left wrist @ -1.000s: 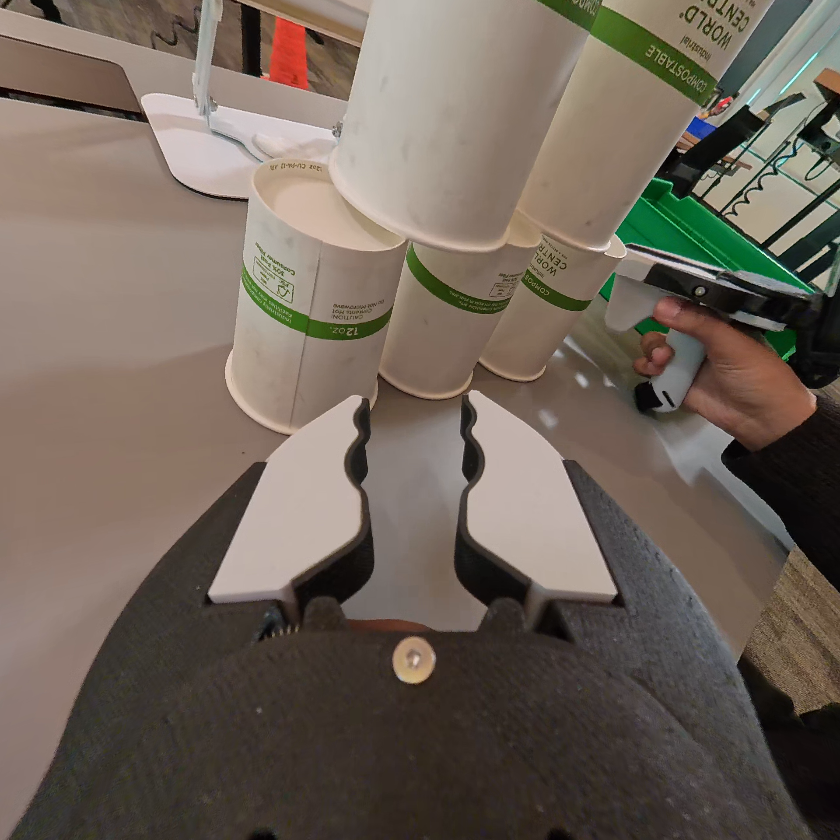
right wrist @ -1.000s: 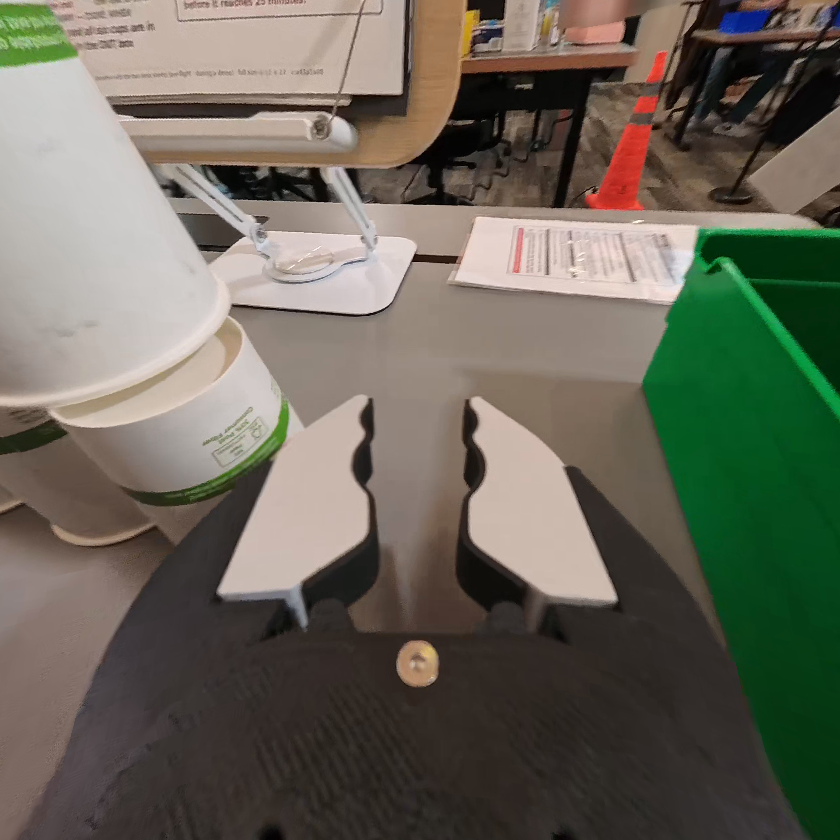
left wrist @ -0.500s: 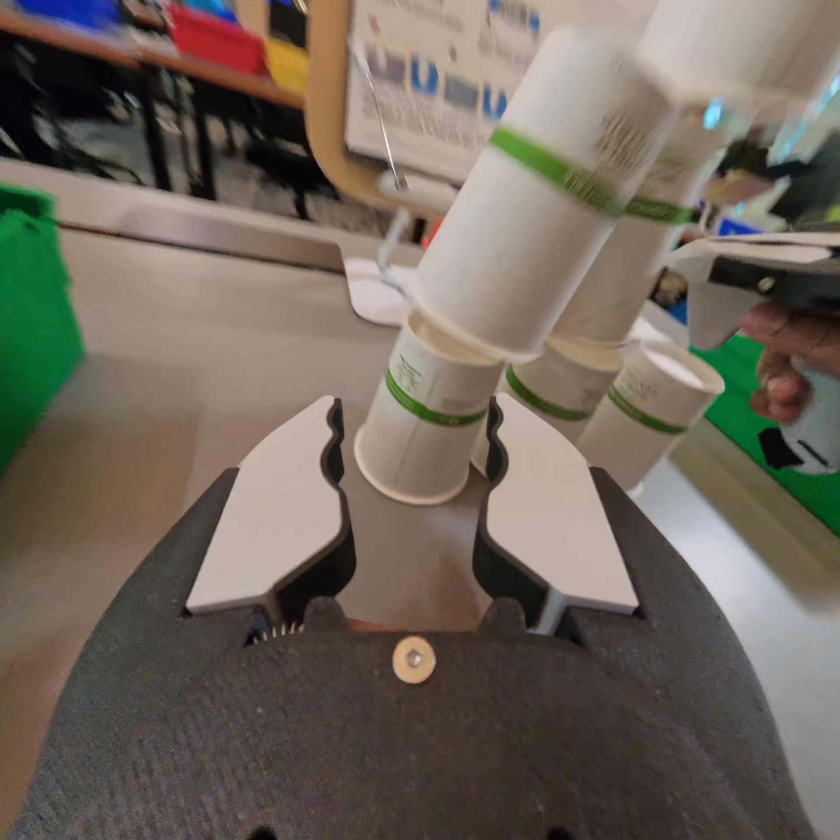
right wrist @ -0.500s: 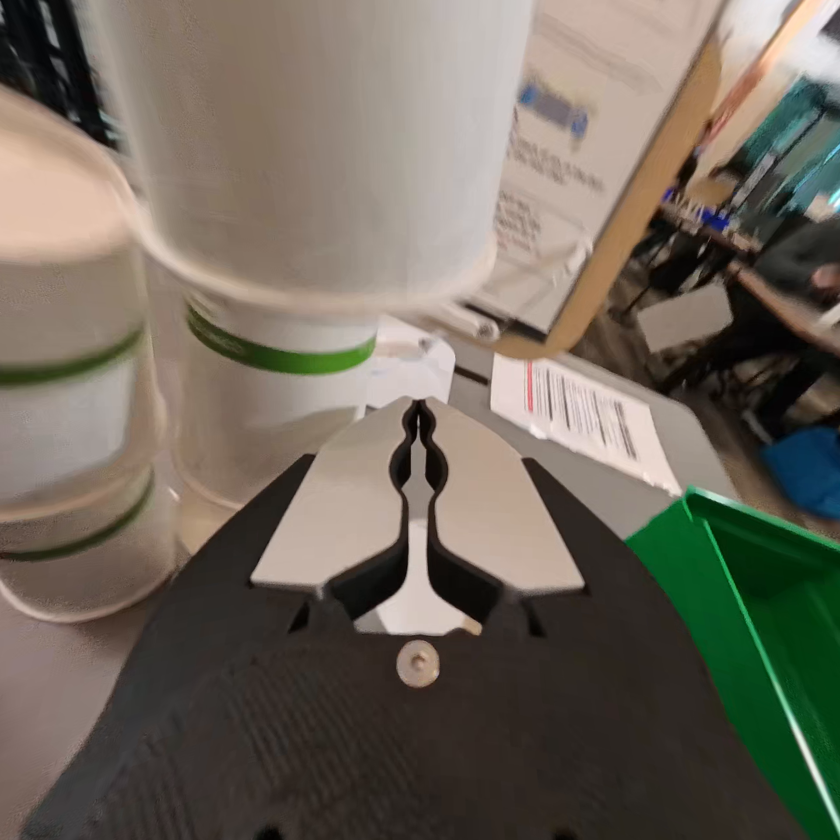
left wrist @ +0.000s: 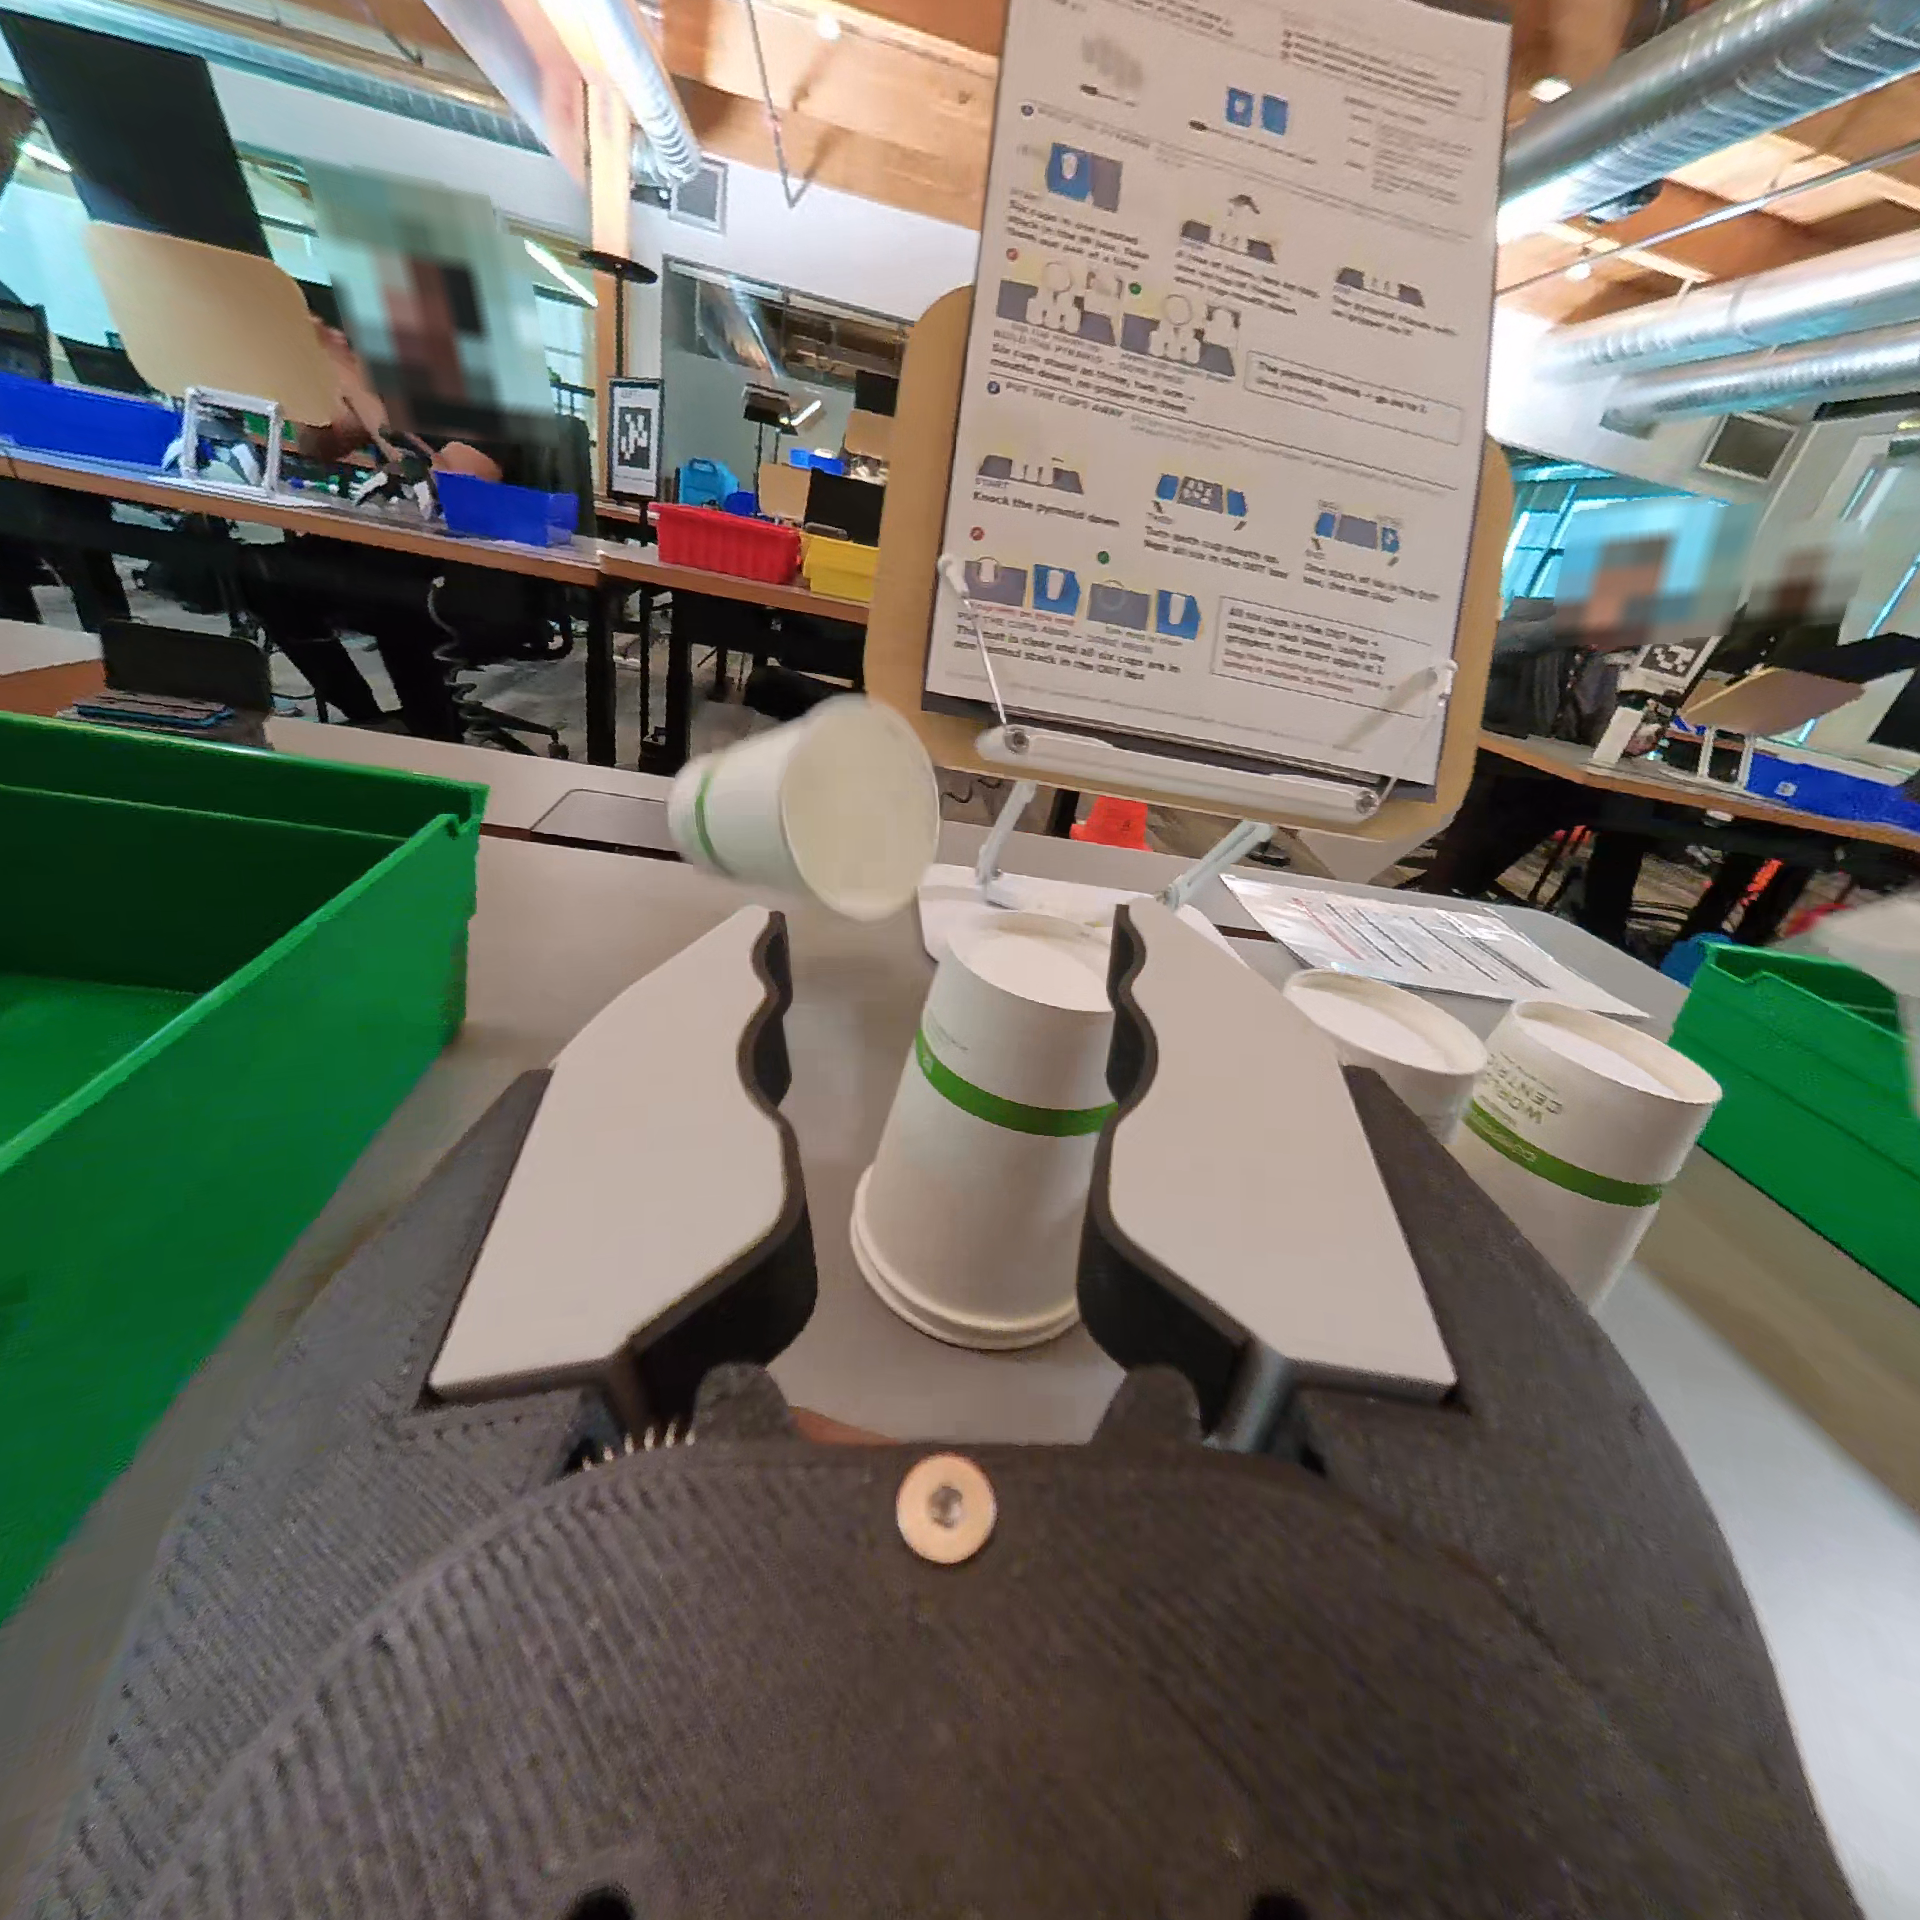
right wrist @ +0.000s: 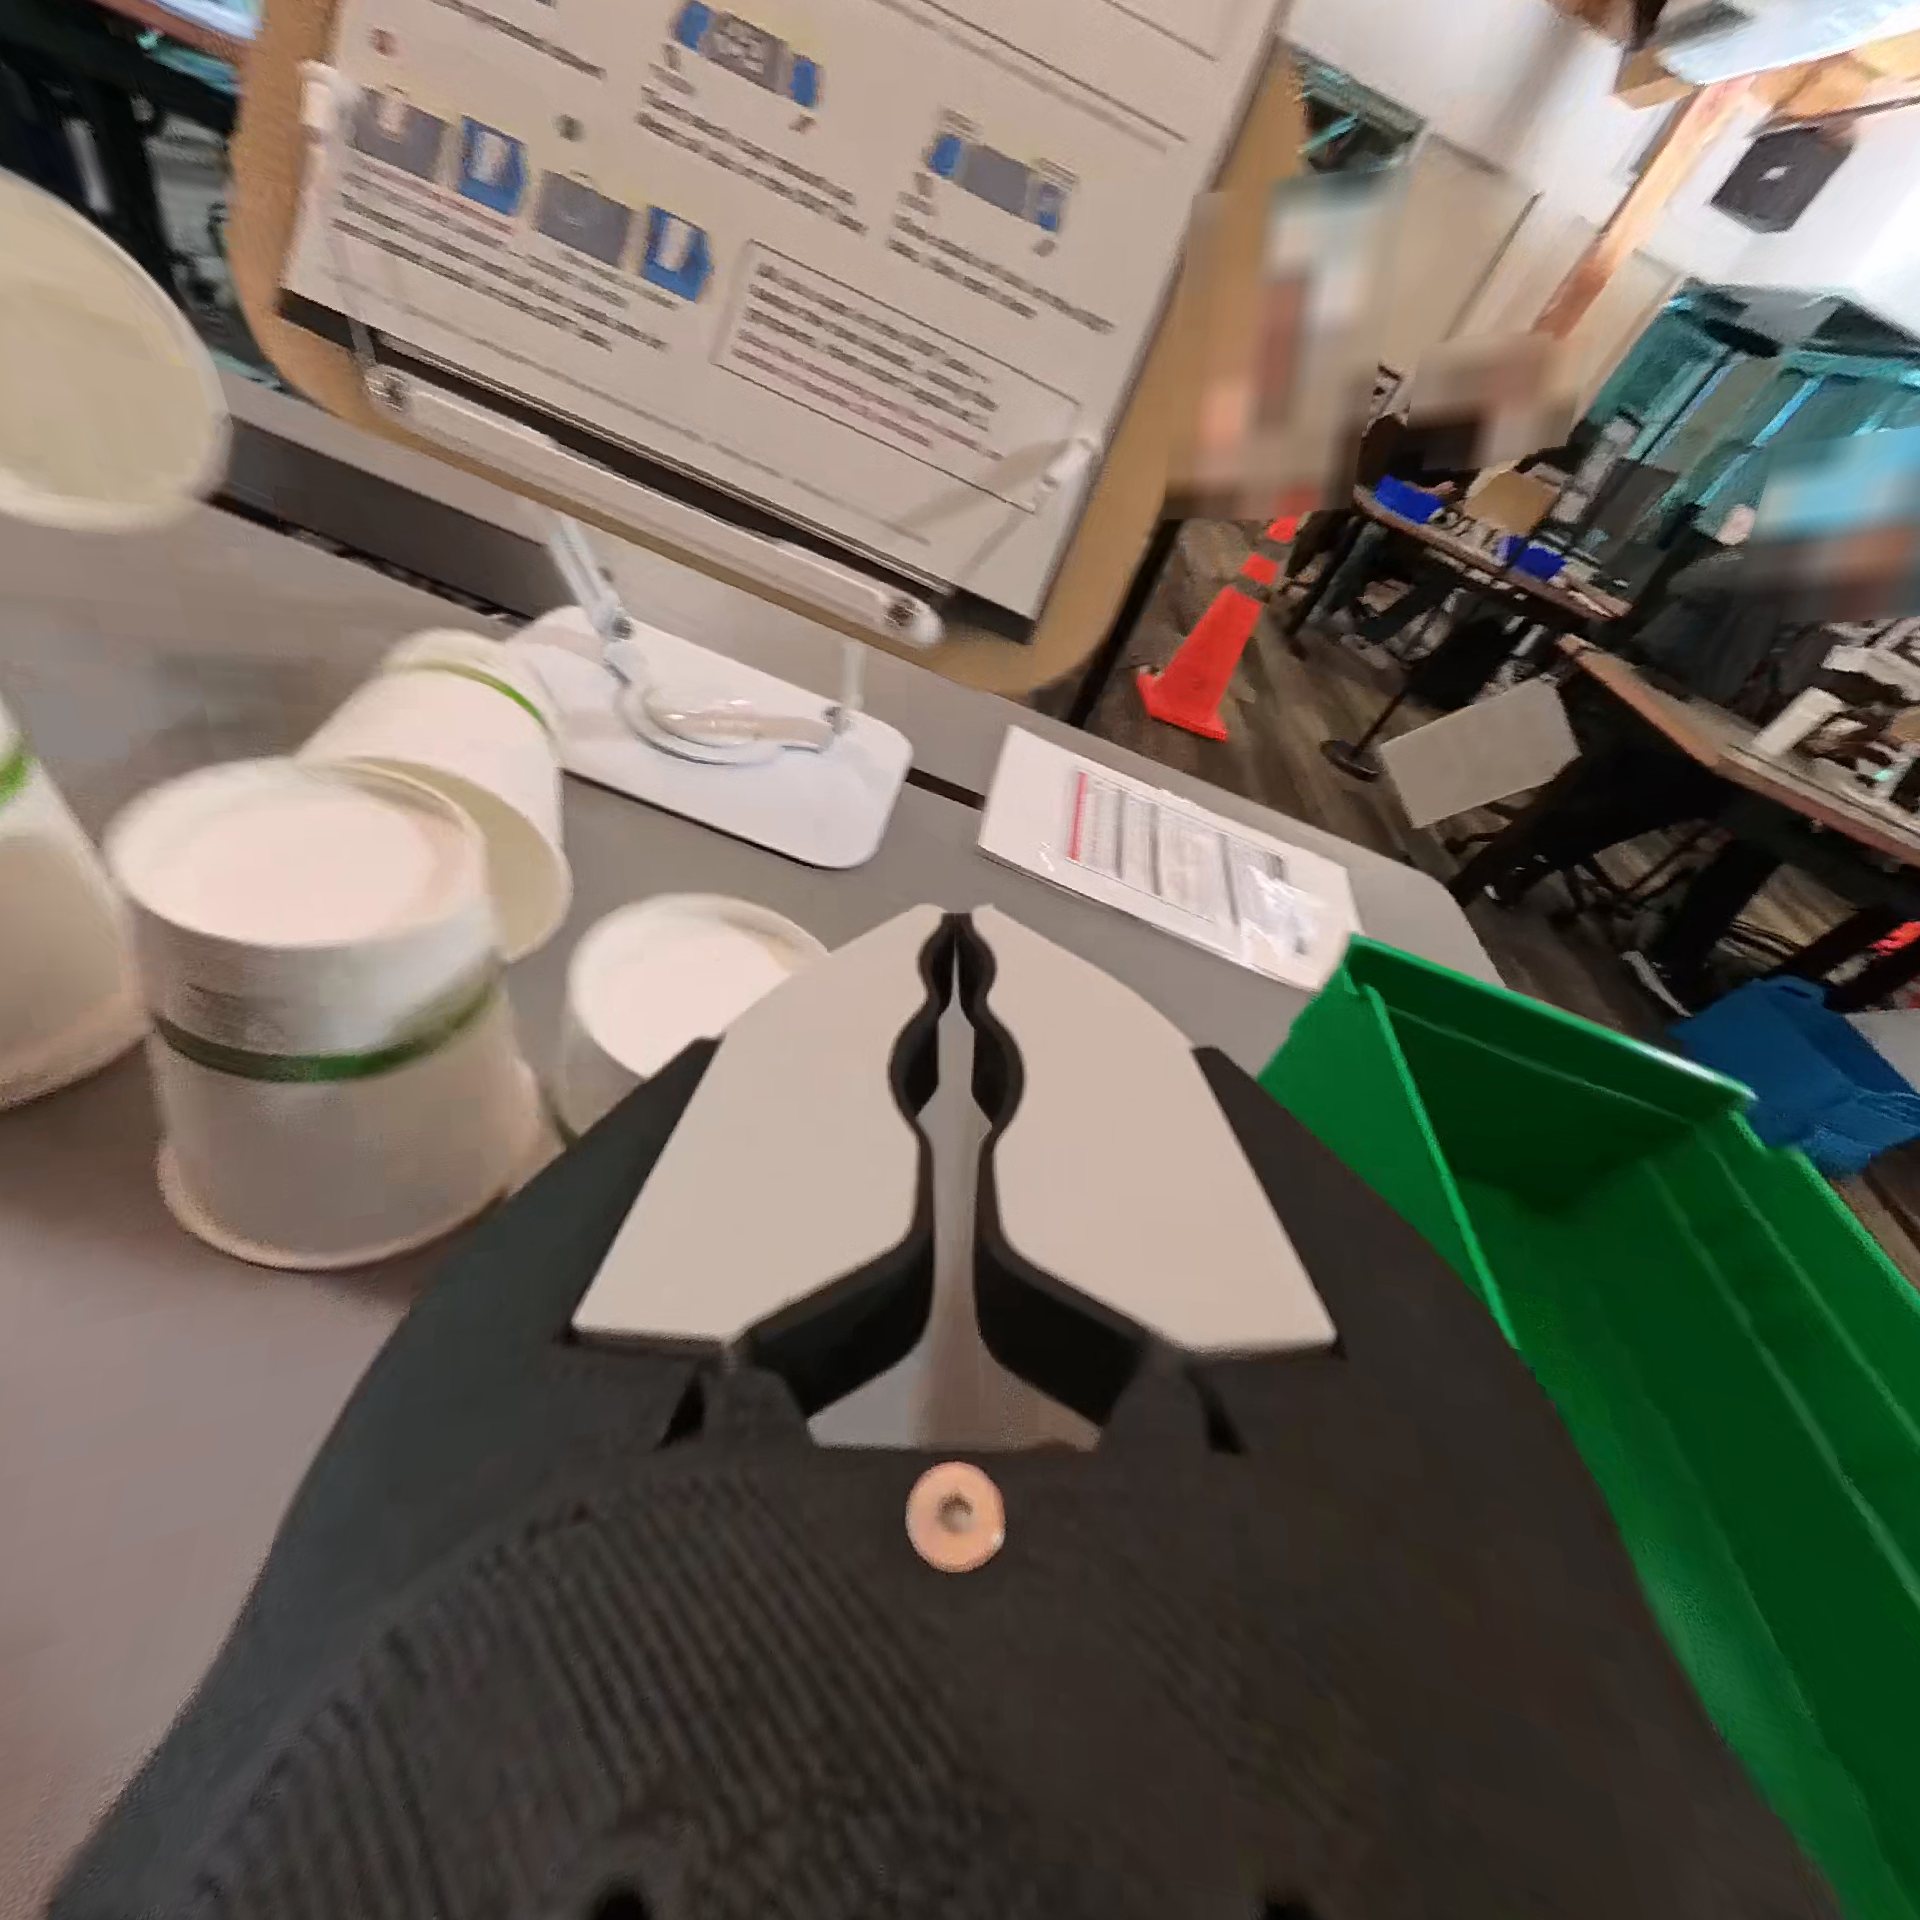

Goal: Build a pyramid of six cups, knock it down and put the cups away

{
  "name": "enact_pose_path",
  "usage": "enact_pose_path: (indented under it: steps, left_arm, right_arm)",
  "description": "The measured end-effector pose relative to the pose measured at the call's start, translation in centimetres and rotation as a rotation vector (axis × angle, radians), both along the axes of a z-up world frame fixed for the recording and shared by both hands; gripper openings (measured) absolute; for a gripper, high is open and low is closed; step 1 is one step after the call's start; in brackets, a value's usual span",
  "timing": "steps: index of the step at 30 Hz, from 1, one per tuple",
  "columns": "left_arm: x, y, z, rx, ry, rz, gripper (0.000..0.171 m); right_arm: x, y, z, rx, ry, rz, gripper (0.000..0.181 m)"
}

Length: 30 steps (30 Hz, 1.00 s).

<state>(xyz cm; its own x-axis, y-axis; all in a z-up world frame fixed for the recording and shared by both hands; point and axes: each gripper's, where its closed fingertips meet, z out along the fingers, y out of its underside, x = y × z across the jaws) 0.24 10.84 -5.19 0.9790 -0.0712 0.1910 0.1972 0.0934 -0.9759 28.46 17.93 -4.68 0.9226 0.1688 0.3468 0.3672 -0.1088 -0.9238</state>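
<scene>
Left claw (left wrist: 948, 914) spread wide around an upside-down cup (left wrist: 997, 1153), maybe touching. Right claw (right wrist: 961, 923) pinched closed, empty, near more cups (right wrist: 312, 997).

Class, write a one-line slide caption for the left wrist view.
Open left gripper flanks an upturned white paper cup with green band on the grey table; another blurred cup is off the table.

We see white cups (left wrist: 987, 1132), green band round each; green bins (left wrist: 218, 997) flanking cups; orange cone (right wrist: 1210, 665) beyond.
</scene>
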Motion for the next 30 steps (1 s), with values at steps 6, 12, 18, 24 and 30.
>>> enact_pose_path:
  steps: [6,12,18,24,30]
  left_arm:
    - [-2.0,1.2,-0.6,-0.024,-0.009,0.027,0.058]
    - [-1.3,2.1,-1.5,-0.060,0.046,-0.017,0.057]
    - [-1.0,2.4,-2.1,-0.082,0.050,-0.049,0.056]
    - [-1.2,2.6,-2.3,-0.096,0.024,-0.063,0.055]
    - [-0.2,2.8,-2.4,-0.099,0.041,-0.096,0.056]
  right_arm:
    - [5.5,-1.3,-2.9,0.025,0.195,-0.026,0.000]
    - [5.9,-0.9,-4.2,-0.023,0.329,0.005,0.003]
    - [6.0,-0.8,-4.7,-0.037,0.355,0.005,0.003]
    - [6.1,-0.7,-5.3,-0.067,0.404,0.009,0.004]
    - [6.4,-0.8,-5.8,-0.090,0.412,0.006,0.005]
